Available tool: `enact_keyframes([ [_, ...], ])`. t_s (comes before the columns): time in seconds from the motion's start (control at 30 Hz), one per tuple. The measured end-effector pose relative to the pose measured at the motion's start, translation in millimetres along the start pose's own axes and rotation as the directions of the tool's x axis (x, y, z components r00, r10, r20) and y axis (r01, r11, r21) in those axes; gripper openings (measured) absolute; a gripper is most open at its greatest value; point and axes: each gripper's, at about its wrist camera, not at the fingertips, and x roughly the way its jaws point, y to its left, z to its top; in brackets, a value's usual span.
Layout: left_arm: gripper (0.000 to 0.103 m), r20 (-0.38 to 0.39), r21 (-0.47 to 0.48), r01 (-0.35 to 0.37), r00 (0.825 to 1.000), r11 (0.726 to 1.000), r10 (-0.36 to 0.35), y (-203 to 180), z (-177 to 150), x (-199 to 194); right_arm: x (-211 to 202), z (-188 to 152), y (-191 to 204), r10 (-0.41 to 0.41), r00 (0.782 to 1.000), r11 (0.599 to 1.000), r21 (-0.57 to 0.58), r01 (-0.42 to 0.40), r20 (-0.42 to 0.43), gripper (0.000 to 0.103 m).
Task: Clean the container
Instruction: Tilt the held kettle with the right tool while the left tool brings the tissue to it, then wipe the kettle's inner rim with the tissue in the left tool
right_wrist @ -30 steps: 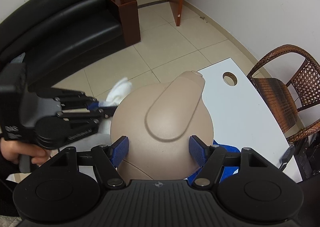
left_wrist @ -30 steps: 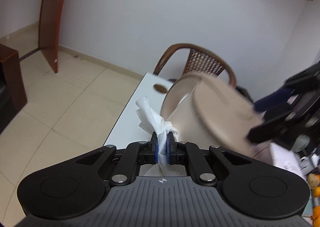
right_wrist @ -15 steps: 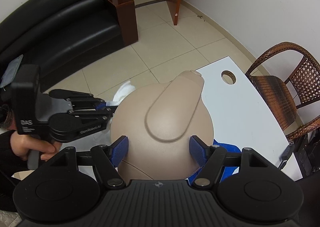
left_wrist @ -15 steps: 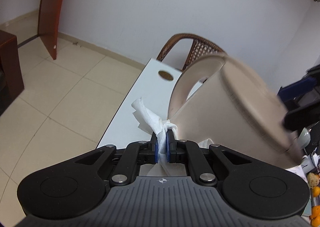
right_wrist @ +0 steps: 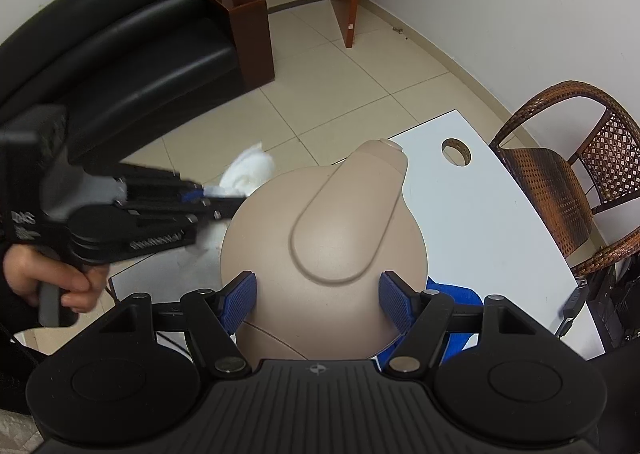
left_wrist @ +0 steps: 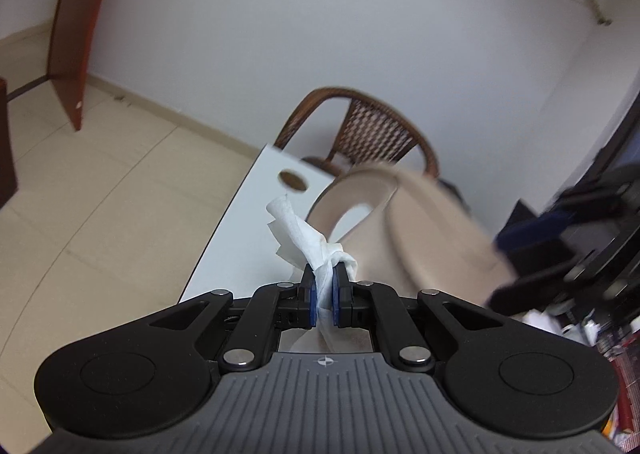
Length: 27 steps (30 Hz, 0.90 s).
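Beige container [right_wrist: 324, 250] over white table [right_wrist: 492, 238] — wicker chair [right_wrist: 560, 182] beside.

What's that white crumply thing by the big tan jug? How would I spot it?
Find the white table, then the big tan jug held over its near end by the right tongs. Beside the jug, the left tongs pinch a tissue. It is the only soft, crumpled white thing there; the table is flat and hard.
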Motion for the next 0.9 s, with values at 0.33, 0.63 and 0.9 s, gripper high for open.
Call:
enact_keyframes([
  [0.33,0.007,-0.079,0.006,-0.034,0.996,0.999,0.034,16,-13,35,2,-2,-1,0.001,1.0,1.0,-0.005,-0.001,0.001,0.072],
  [0.63,0.007,-0.196,-0.046,-0.05,0.98,0.998,0.04,51,-40,60,2,-2,-1,0.001,1.0,1.0,-0.006,-0.001,0.002,0.072],
  [0.9,0.007,-0.152,0.026,0.068,0.986,0.997,-0.063,38,-3,38,2,-3,-1,0.002,1.0,1.0,-0.007,-0.002,0.004,0.072],
])
